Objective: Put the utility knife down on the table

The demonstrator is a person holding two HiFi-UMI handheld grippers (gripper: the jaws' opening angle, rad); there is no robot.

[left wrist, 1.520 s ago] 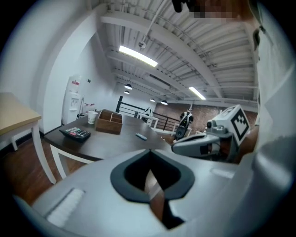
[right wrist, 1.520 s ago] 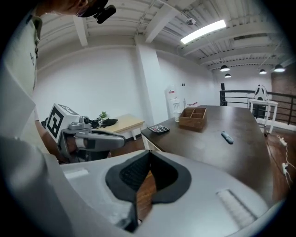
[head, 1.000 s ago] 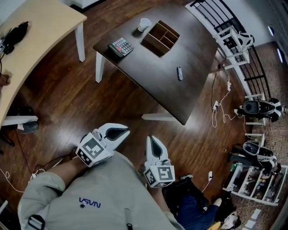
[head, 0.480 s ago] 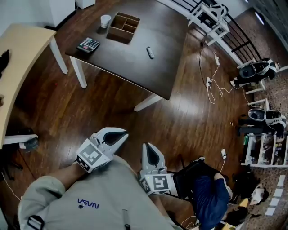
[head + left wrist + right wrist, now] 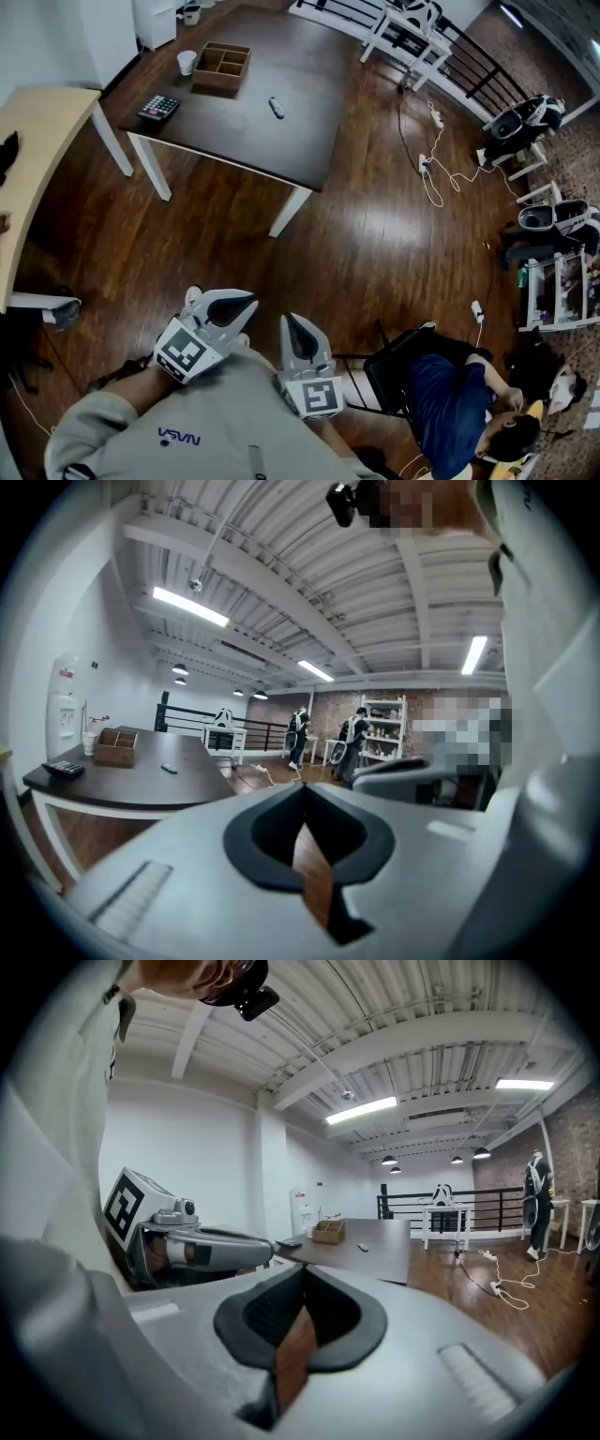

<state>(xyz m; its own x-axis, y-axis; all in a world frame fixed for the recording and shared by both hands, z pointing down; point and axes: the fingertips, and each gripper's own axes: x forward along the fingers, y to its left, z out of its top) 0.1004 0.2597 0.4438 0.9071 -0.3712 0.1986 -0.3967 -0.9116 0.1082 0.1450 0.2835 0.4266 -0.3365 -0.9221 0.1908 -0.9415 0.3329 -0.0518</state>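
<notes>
The utility knife (image 5: 276,108) is a small grey object lying on the dark table (image 5: 309,141), far ahead of me; nothing touches it. It also shows as a small sliver in the left gripper view (image 5: 169,769) and in the right gripper view (image 5: 363,1248). My left gripper (image 5: 246,302) and right gripper (image 5: 292,323) are held close to my chest over the wooden floor, well short of the table. Both are shut, with nothing between the jaws (image 5: 302,803) (image 5: 305,1288).
On the same table stand a wooden divided box (image 5: 221,67), a calculator (image 5: 158,107) and a white cup (image 5: 187,62). A light wooden table (image 5: 37,169) is at the left. Cables (image 5: 431,178) trail on the floor; a seated person (image 5: 459,394) is at the lower right.
The dark table has slid up and left in the head view and looks smaller and farther off. Both grippers stay shut near my chest.
</notes>
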